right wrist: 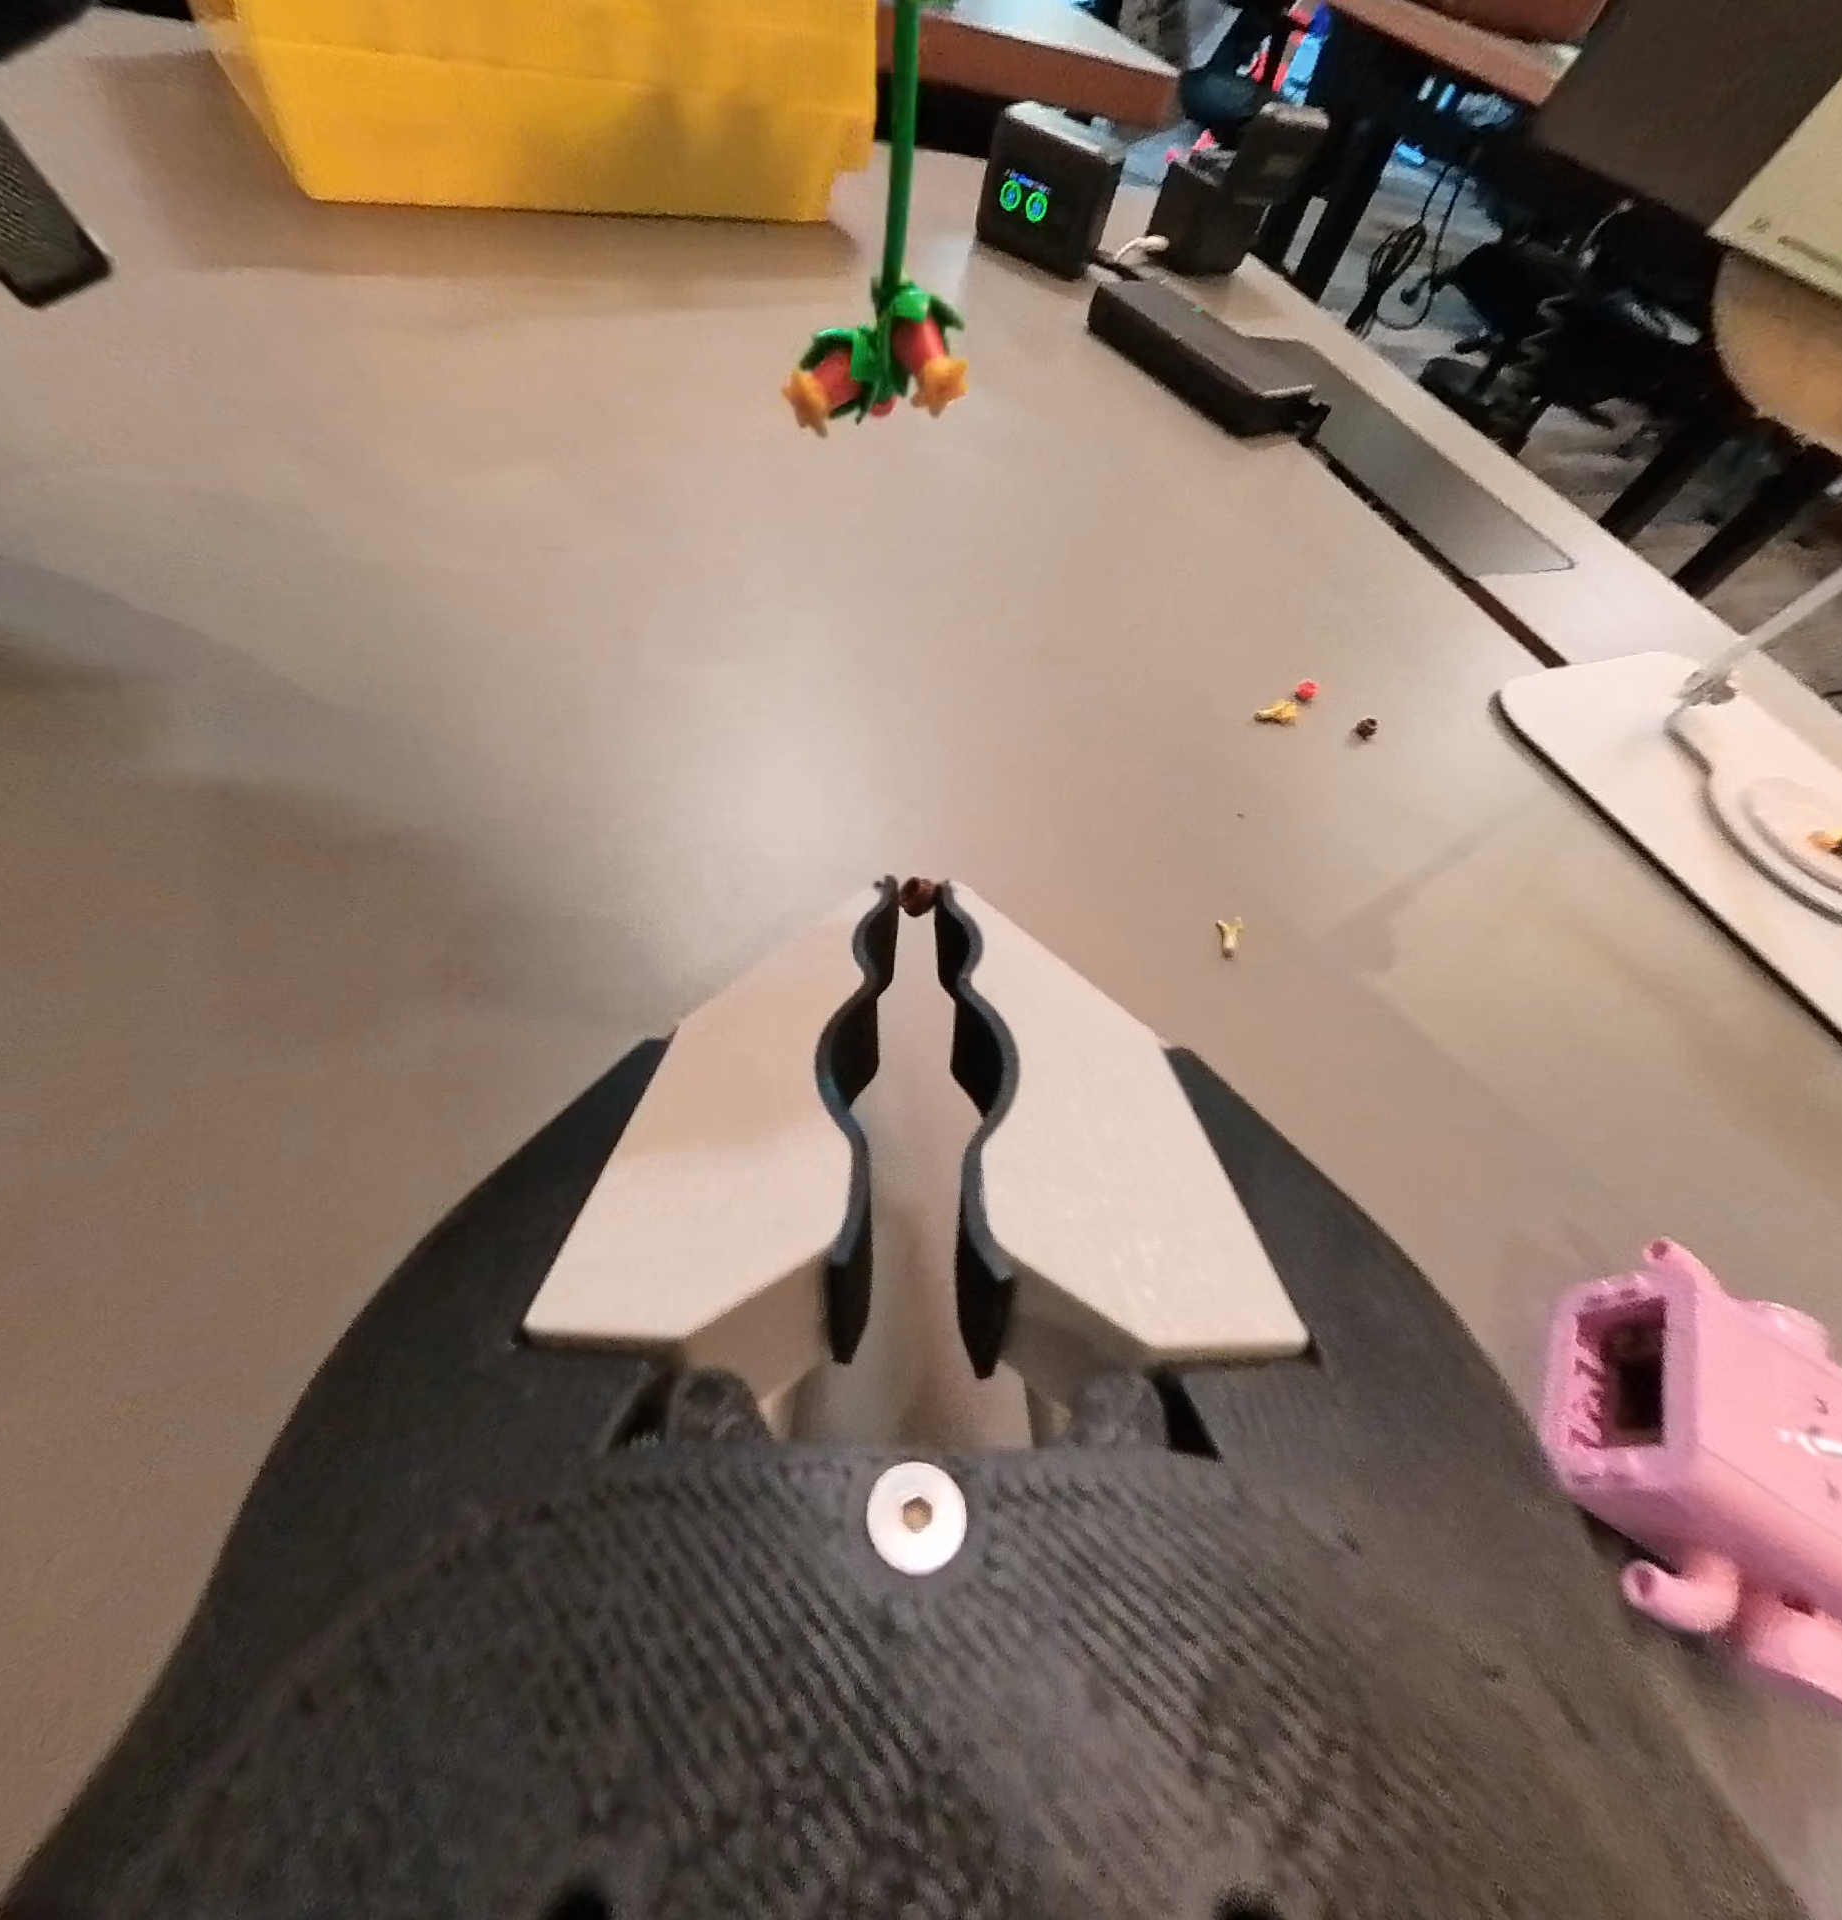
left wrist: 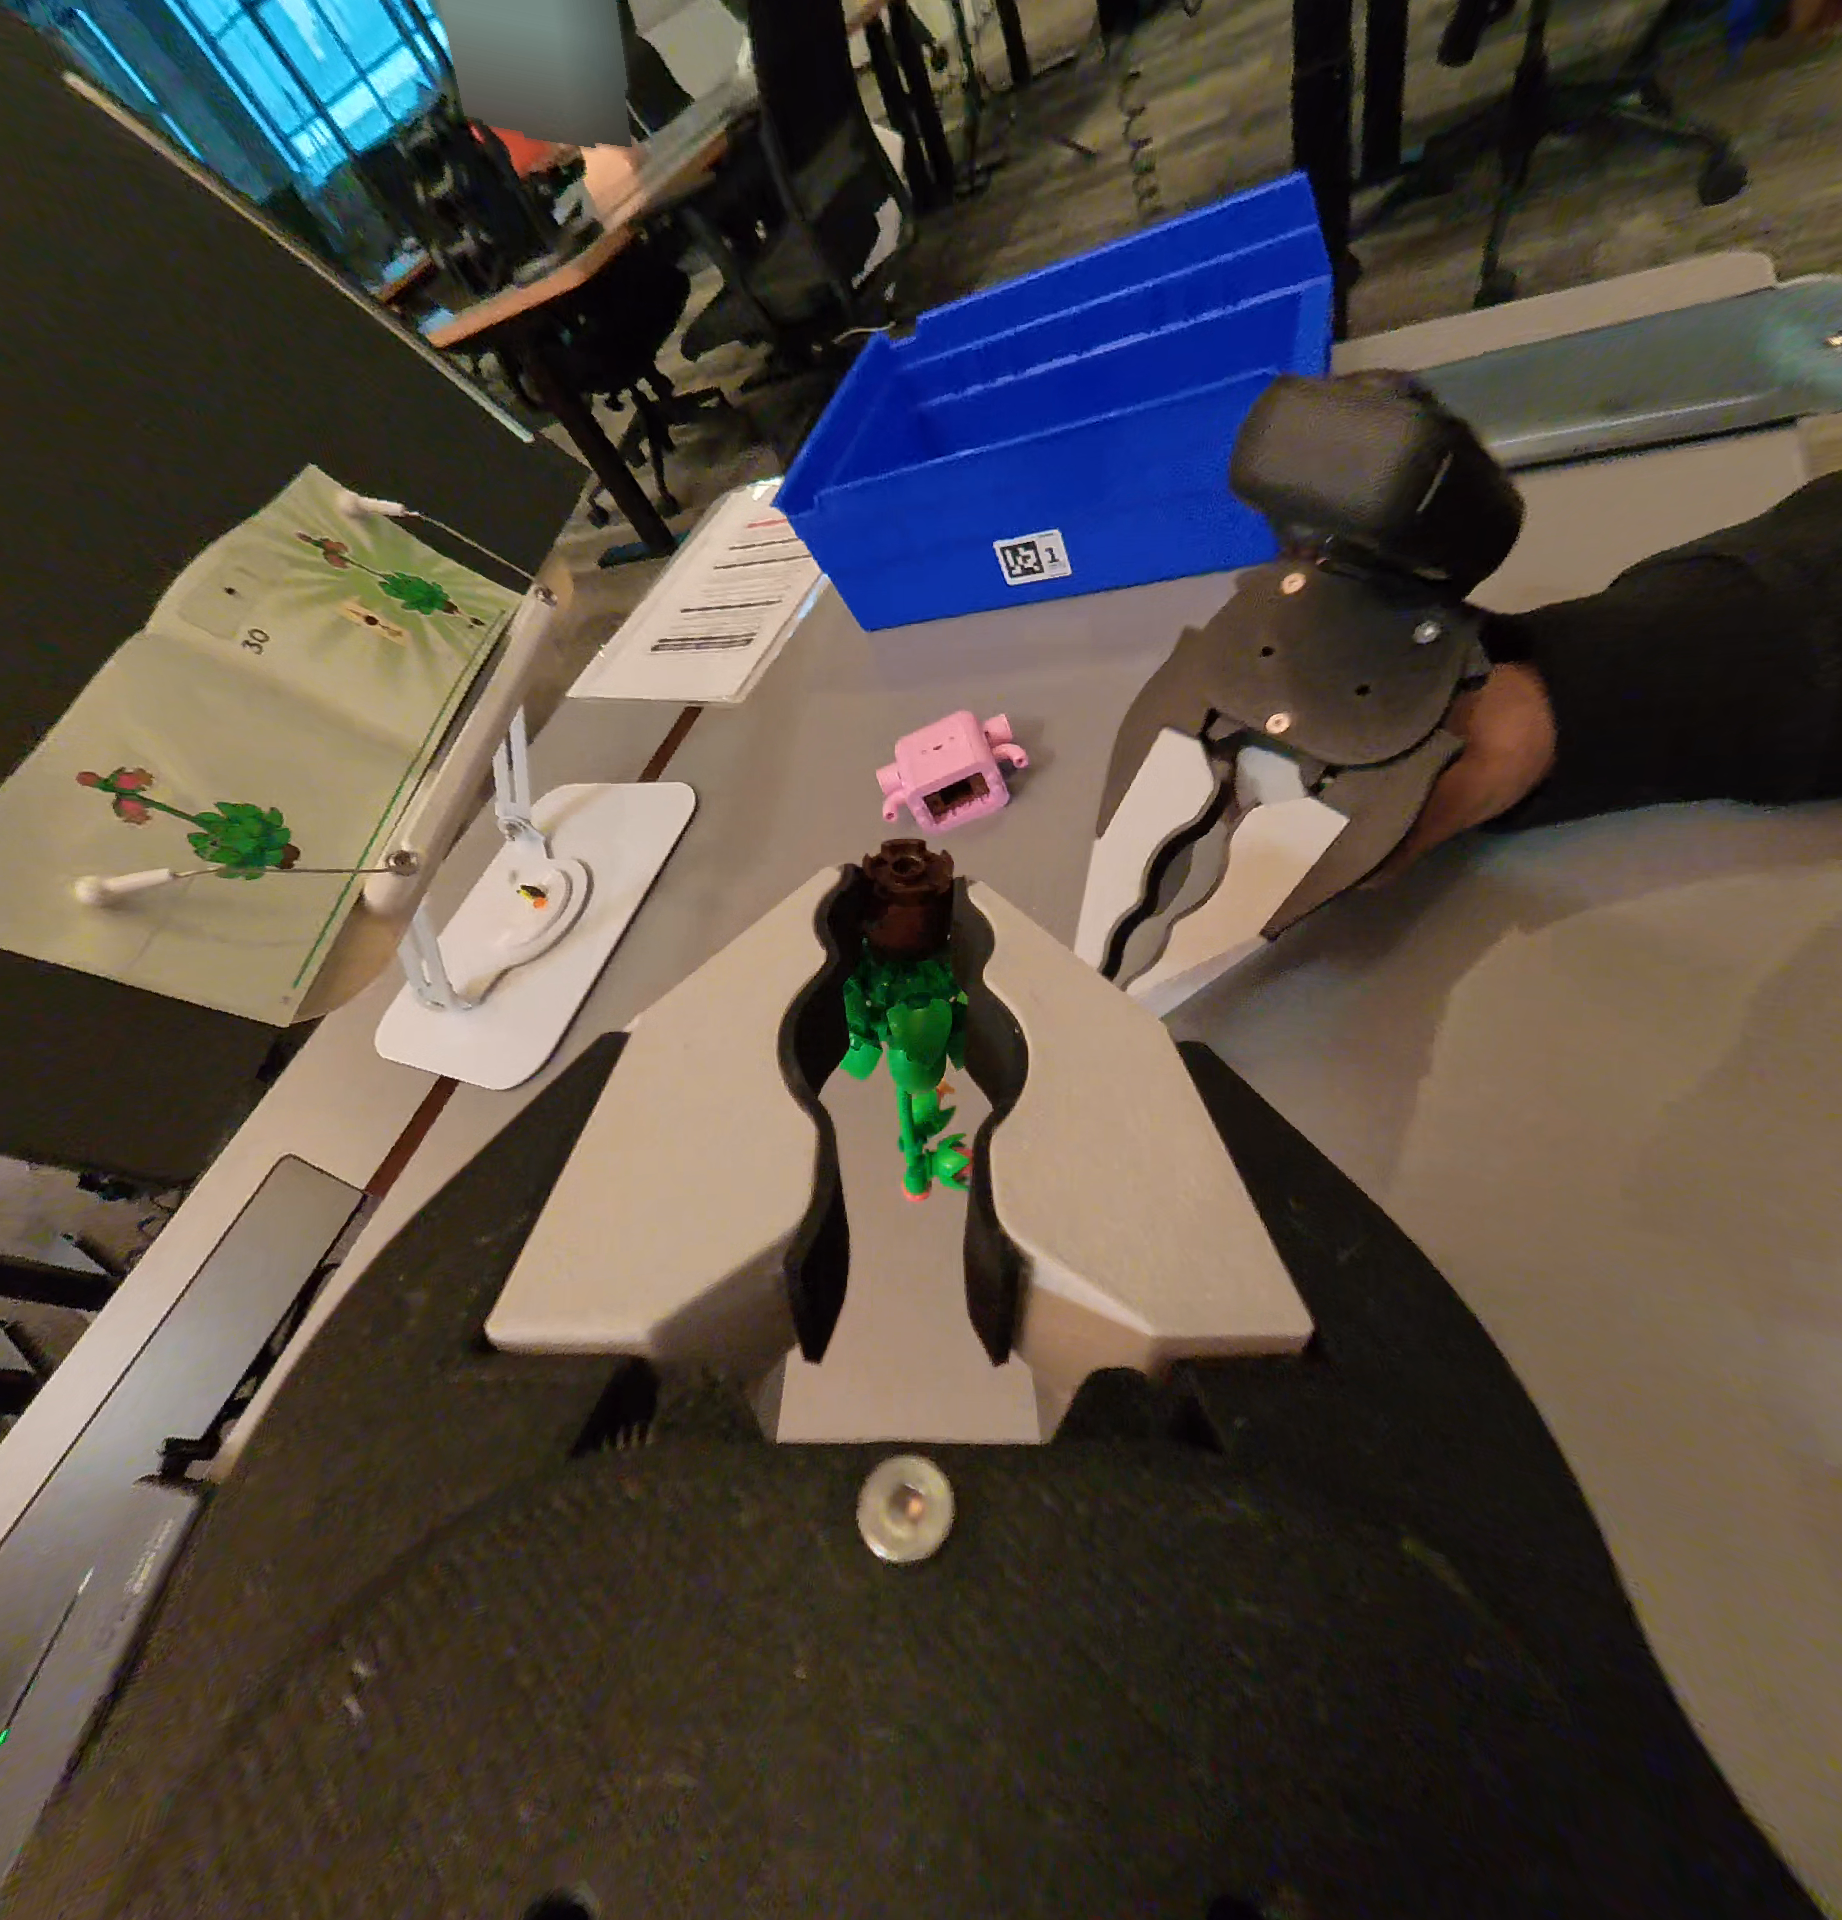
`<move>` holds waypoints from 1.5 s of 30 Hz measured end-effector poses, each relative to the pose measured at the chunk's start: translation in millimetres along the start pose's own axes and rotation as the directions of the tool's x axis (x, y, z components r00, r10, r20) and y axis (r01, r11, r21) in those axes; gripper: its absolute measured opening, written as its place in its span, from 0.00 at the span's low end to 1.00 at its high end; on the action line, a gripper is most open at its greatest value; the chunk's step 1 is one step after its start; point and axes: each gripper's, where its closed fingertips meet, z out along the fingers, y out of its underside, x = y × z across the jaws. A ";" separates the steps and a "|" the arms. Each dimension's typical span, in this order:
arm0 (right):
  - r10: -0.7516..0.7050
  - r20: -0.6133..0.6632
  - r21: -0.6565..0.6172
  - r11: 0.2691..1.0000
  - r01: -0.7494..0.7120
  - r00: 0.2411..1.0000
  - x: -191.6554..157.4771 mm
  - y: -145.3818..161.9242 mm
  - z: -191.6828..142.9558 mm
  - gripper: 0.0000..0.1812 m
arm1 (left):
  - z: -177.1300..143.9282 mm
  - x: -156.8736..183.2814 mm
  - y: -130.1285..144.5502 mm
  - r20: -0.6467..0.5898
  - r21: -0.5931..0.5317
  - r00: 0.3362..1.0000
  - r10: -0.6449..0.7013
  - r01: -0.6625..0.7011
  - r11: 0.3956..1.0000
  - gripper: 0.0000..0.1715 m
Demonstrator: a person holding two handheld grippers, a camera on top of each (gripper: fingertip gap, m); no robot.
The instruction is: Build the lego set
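Note:
My left gripper (left wrist: 901, 885) is shut on the brown round base (left wrist: 904, 904) of a lego plant. Its green leaves and stem (left wrist: 912, 1049) hang back between the fingers. In the right wrist view the same stem (right wrist: 901, 156) hangs from above, ending in red and orange flowers (right wrist: 875, 364) over the table. My right gripper (right wrist: 917, 896) is shut on a small brown piece (right wrist: 919, 891) at its tips, low over the table. It also shows in the left wrist view (left wrist: 1119, 961), to the right of the plant. A pink lego pot (left wrist: 953, 771) lies on its side on the table (right wrist: 1717, 1455).
A blue bin (left wrist: 1062, 447) stands at the back, a yellow bin (right wrist: 543, 104) opposite. An instruction booklet (left wrist: 231, 727) rests on a white stand (left wrist: 543, 935). Small loose pieces (right wrist: 1281, 712) lie on the grey table (right wrist: 584, 675). Black devices (right wrist: 1052, 197) sit along its edge. Tip to tip, the grippers are about 15 centimetres apart.

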 end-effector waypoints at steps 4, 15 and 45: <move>0.007 0.024 -0.019 1.000 -0.006 1.000 -1.4 5.0 -1.1 0.03 | 2.2 -3.1 3.5 0.030 -0.012 0.999 0.017 -0.017 1.000 0.08; 0.195 0.146 -0.307 0.941 -0.143 0.970 -19.9 44.1 15.0 0.03 | 8.2 -5.6 13.0 0.043 -0.043 0.999 0.004 -0.003 0.999 0.08; 0.613 0.229 -0.219 0.789 -0.574 0.756 -1.1 29.8 -5.9 0.04 | -3.6 -12.4 9.0 0.072 -0.044 0.997 0.001 0.002 0.999 0.08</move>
